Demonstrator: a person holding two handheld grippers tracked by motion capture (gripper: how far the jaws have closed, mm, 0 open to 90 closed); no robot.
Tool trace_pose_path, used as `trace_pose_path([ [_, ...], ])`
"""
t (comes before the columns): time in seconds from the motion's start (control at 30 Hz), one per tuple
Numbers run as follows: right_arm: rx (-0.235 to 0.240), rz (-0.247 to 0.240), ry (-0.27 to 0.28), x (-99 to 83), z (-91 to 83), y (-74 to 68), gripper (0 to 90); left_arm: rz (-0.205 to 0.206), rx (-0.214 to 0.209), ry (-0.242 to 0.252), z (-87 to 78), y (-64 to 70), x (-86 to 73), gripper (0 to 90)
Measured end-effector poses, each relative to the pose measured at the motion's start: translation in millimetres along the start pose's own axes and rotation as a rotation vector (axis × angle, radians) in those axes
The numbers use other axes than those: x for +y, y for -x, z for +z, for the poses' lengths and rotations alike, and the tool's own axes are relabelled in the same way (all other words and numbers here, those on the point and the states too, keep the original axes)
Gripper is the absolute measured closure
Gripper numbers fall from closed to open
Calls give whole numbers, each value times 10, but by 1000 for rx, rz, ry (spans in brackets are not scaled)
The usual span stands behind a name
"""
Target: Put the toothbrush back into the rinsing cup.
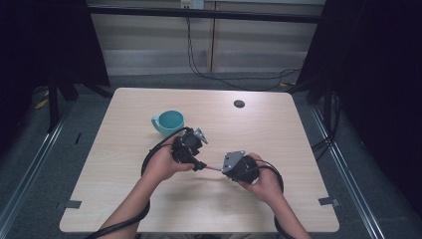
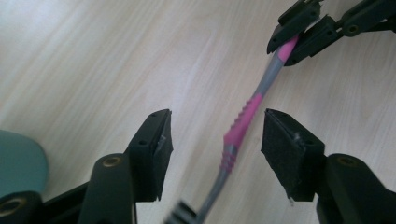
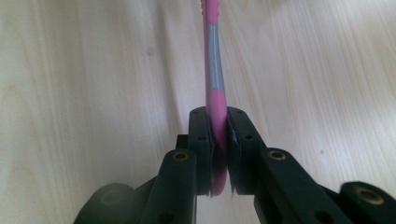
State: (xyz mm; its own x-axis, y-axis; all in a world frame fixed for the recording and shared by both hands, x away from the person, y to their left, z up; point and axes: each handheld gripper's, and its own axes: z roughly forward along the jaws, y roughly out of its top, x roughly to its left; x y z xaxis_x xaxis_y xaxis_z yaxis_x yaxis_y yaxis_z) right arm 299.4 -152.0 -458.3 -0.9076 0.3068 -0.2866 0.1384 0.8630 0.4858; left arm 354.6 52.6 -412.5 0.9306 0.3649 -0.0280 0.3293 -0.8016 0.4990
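Note:
A pink and grey toothbrush [image 2: 240, 128] hangs just above the wooden table [image 1: 124, 194], spanning the gap between the two grippers [image 1: 212, 168]. My right gripper [image 3: 218, 154] is shut on the toothbrush's pink end [image 3: 215, 100]; it appears at the top right of the left gripper view [image 2: 299, 37]. My left gripper [image 2: 217, 133] is open, one jaw on each side of the handle's ribbed middle, neither pad touching it. In the high view, the left gripper [image 1: 198, 163] and right gripper [image 1: 225, 169] face each other near the table's centre. The toothbrush's near end is blurred.
A teal mug [image 1: 168, 122] stands upright just behind the left hand, and its rim shows at the lower left of the left gripper view [image 2: 18, 163]. A dark round grommet [image 1: 239, 103] sits at the table's far side. Cables trail from both grippers.

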Motion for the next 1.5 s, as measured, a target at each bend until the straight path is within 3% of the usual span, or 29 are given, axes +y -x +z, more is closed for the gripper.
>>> trace_pose_path([
  [0.4, -42, 132, -30, -243, -95, 130, 816, -45, 30, 22, -56, -68, -112, 365],
  [0.77, -50, 127, -39, -285, -130, 156, 815, -85, 56, 28, -150, -138, -234, 356],
  [0.9, -57, 157, -36, -315, -165, 172, 815, -99, 57, 21, -147, -143, -283, 356],
  [1.3, -88, 252, 29, -374, -256, 223, 815, -109, 30, 26, -1, -63, -291, 358],
  [1.5, -87, 267, 73, -329, -258, 209, 815, -122, 1, 38, 107, -6, -240, 360],
])
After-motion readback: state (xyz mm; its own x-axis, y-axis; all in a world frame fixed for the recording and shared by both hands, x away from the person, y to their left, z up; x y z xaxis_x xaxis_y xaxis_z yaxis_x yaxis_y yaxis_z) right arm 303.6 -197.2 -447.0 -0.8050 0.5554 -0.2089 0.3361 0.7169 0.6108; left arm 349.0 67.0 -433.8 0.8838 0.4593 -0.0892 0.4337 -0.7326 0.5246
